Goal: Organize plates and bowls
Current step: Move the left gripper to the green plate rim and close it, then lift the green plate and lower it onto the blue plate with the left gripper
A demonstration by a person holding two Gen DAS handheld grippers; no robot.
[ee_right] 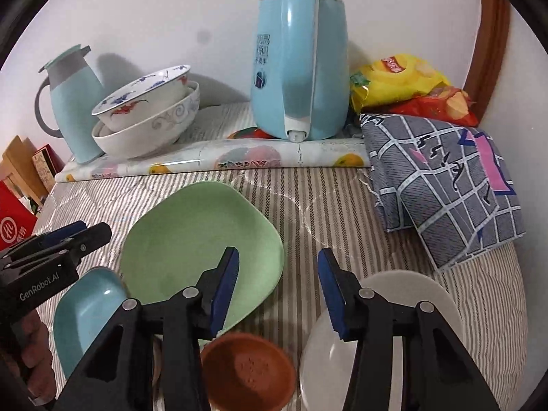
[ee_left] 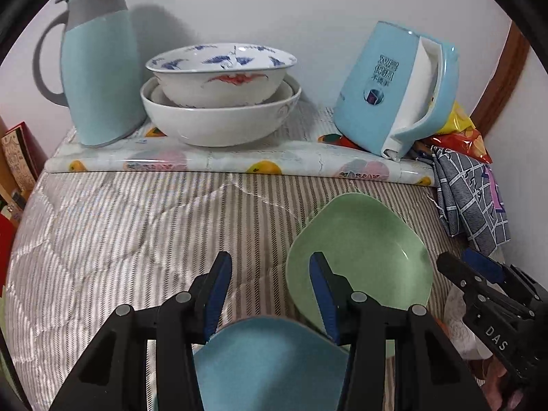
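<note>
1. Left wrist view: the left gripper (ee_left: pixel 270 274) hangs with its jaws apart and nothing between the pads, above a striped quilted cover (ee_left: pixel 120 226).
2. A blue plate (ee_left: pixel 270 363) lies directly below that gripper, and a green plate (ee_left: pixel 363 250) lies just beside it, behind the right-hand finger.
3. The right gripper (ee_left: pixel 479 270) enters at the lower right edge; its state cannot be told from this view.
4. Further back, a painted bowl (ee_left: pixel 222 68) sits nested in a white bowl (ee_left: pixel 219 120) on a flowery mat (ee_left: pixel 205 162), between a blue jug (ee_left: pixel 99 68) and a blue kettle (ee_left: pixel 394 89).
5. Right wrist view: the right gripper (ee_right: pixel 278 274) is released, with nothing between its jaws.
6. The green plate (ee_right: pixel 191 239) is behind its left finger, a white plate (ee_right: pixel 407 294) under its right finger, and a brown bowl (ee_right: pixel 248 370) below the gap.
7. The blue plate (ee_right: pixel 89 311) lies at lower left, under the left gripper (ee_right: pixel 78 231).
8. A checked cloth (ee_right: pixel 441 185) and snack bags (ee_right: pixel 404 82) lie right of the kettle (ee_right: pixel 298 65).
</note>
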